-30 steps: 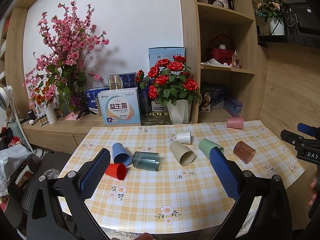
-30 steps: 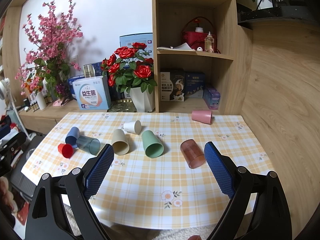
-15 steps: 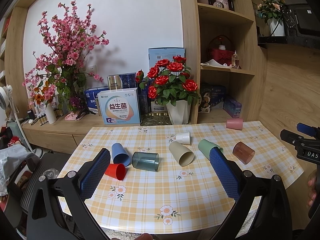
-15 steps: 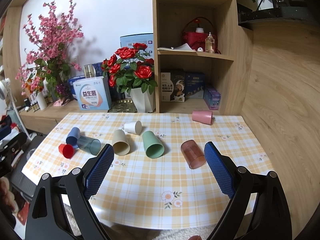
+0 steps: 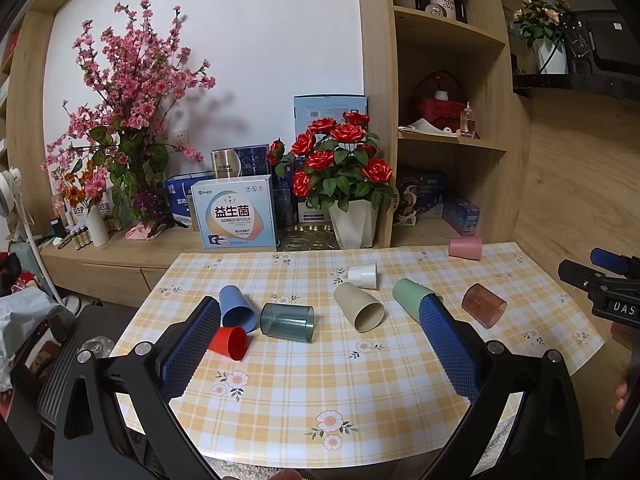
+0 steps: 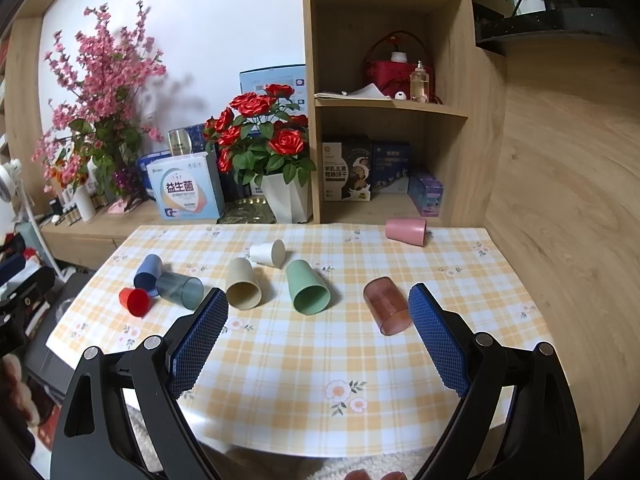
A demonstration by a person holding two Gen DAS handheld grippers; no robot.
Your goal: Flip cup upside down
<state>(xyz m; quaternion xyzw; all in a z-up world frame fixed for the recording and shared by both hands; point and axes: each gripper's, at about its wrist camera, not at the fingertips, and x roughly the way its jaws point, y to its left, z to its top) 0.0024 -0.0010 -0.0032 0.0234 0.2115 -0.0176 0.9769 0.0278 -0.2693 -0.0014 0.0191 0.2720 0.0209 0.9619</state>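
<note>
Several cups lie on their sides on the checked table (image 5: 320,392): red (image 5: 229,343), blue (image 5: 237,312), clear grey (image 5: 287,322), beige (image 5: 359,307), white (image 5: 363,275), green (image 5: 410,294), clear brown (image 5: 483,310) and pink (image 5: 465,247). My left gripper (image 5: 318,312) is open and empty, above the table's front. My right gripper (image 6: 316,304) is open and empty too, with the green cup (image 6: 307,288) between its fingers farther off and the brown cup (image 6: 387,311) by its right finger. The right gripper also shows at the right edge of the left wrist view (image 5: 600,284).
A white pot of red roses (image 5: 340,176), boxes (image 5: 234,216) and a pink blossom vase (image 5: 120,140) stand on the sideboard behind the table. A wooden shelf unit (image 5: 444,120) rises at the back right. A wooden wall is on the right.
Both grippers have drifted very slightly; the view has barely shifted. The cups have not moved and both grippers stay open.
</note>
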